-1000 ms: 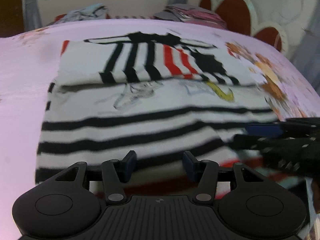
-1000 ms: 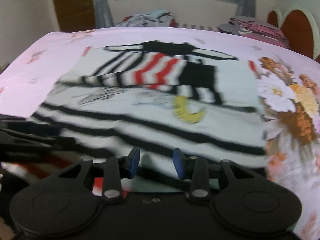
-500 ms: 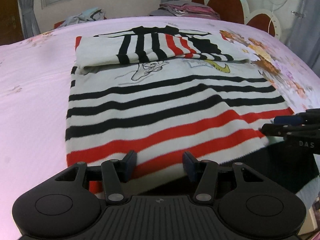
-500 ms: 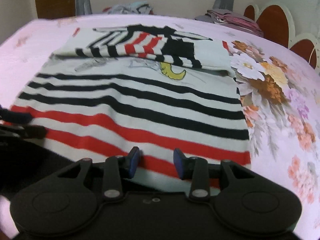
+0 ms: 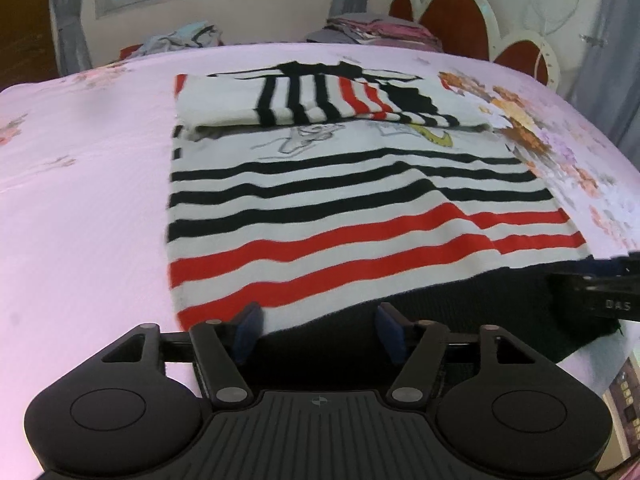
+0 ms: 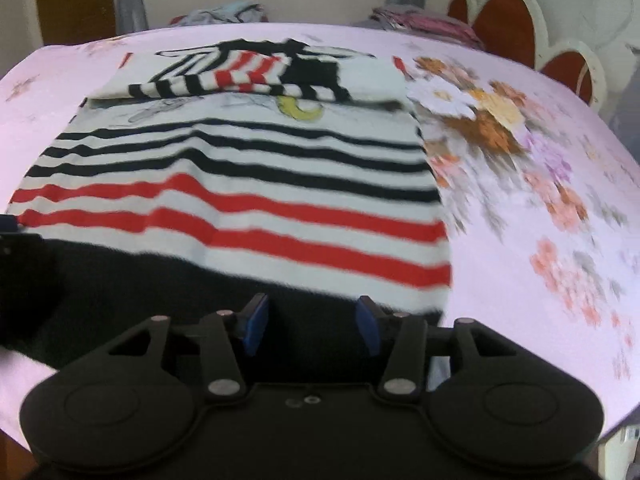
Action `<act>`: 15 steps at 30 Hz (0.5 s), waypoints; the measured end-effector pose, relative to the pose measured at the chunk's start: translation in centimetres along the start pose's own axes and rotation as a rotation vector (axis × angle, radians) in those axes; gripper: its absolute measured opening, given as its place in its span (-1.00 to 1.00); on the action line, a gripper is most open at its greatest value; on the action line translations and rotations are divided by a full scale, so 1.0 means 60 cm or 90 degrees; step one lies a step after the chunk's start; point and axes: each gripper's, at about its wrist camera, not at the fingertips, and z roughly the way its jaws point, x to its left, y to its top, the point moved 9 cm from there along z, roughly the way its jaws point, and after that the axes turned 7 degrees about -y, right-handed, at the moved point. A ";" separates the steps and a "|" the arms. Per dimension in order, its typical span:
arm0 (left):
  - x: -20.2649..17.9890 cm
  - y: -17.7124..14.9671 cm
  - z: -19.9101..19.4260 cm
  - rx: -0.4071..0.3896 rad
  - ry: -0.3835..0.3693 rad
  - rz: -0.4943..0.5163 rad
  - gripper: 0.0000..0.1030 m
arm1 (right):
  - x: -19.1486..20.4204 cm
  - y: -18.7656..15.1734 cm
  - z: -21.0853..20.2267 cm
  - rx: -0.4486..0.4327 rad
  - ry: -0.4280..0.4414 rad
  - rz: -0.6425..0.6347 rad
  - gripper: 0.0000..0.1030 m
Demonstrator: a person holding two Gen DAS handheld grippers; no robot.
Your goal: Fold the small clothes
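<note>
Sweater (image 5: 360,216), striped black, red and white, lies flat on the pink bedsheet (image 5: 80,200), sleeves folded across the chest at the far end and the black hem band (image 6: 160,280) nearest me. My left gripper (image 5: 318,330) and right gripper (image 6: 308,324) sit low over that band, one toward each corner; the jaws of both have just been opening and now stand apart, and I cannot see either pad pinching the knit. Risk: if I close too shallow, I catch only the top layer and the back stays behind, skewing the fold. Uneven lift between my two hands would slant the stripes. Dragging the hem could pull the folded sleeves loose or bunch the sheet.
</note>
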 end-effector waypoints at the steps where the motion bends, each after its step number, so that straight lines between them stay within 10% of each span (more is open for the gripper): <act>1: 0.008 -0.003 -0.006 -0.001 0.003 -0.009 0.30 | -0.006 -0.003 -0.002 0.000 -0.004 0.004 -0.08; 15: 0.087 -0.081 -0.043 0.016 -0.037 -0.187 0.33 | -0.098 -0.041 0.002 0.028 -0.029 0.091 0.10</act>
